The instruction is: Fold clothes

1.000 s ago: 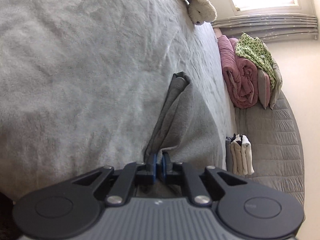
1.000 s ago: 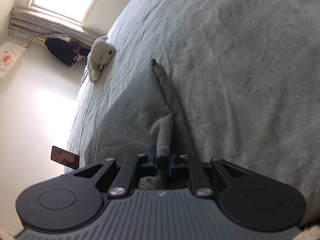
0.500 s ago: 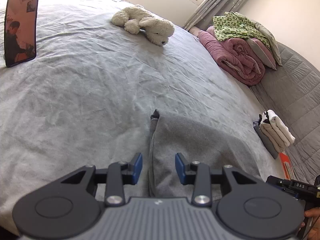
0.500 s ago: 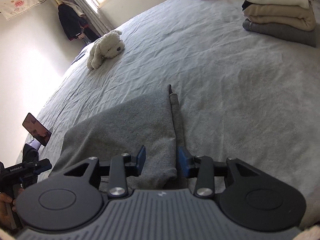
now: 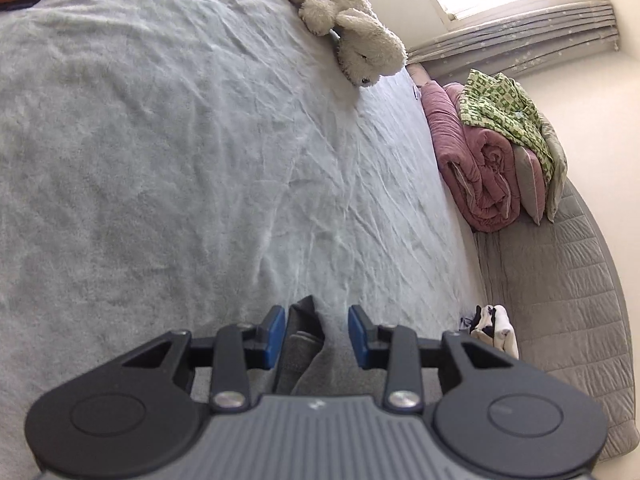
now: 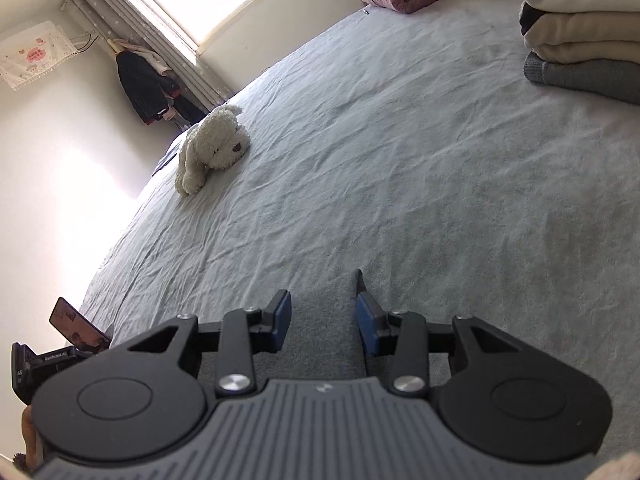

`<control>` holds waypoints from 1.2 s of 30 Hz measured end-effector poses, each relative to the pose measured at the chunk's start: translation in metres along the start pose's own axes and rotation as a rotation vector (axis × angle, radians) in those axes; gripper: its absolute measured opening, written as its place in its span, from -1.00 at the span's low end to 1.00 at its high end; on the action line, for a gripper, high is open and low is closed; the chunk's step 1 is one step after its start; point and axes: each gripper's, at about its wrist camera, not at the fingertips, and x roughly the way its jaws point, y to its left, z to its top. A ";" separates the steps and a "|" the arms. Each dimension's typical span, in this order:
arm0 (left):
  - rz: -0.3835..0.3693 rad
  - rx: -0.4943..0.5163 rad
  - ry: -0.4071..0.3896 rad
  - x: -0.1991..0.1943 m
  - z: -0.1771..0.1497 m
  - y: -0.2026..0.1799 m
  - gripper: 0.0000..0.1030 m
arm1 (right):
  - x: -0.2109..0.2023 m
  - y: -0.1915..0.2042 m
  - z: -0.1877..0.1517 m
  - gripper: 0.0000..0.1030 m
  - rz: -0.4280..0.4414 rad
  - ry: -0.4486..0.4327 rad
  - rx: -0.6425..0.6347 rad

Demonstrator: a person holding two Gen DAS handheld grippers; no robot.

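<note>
- Left gripper (image 5: 316, 334): fingers spread, released, straddling a raised fold of the grey garment (image 5: 304, 344).
- Right gripper (image 6: 322, 322): fingers apart, holding nothing, over the garment's near edge on the bed (image 6: 400, 160).
- Folded stack (image 6: 580, 32) far right.

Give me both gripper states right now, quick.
Left gripper: open, holding nothing; grey garment lies between its fingers.
Right gripper: open, holding nothing, over the same garment.

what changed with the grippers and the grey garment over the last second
Both grippers let go: the left gripper and right gripper, clamped on the grey garment a second ago, now stand open over it. The stuffed dog and folded stack have not moved.
</note>
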 end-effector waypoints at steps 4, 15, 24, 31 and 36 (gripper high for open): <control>-0.060 -0.072 0.017 0.016 0.005 0.010 -0.65 | 0.013 -0.012 0.002 -0.20 0.045 0.002 0.070; 0.093 0.144 -0.090 0.023 -0.011 -0.016 -0.95 | 0.024 -0.020 0.001 -0.90 0.029 -0.044 0.072; 0.203 0.429 -0.309 -0.004 -0.035 -0.052 -0.69 | 0.007 0.010 -0.016 -0.68 -0.077 -0.133 -0.140; 0.150 0.707 -0.256 0.024 -0.077 -0.099 -0.70 | 0.022 0.067 -0.047 -0.67 -0.072 -0.151 -0.419; 0.179 0.831 -0.178 0.042 -0.100 -0.113 -0.70 | 0.044 0.096 -0.065 -0.67 -0.012 -0.099 -0.501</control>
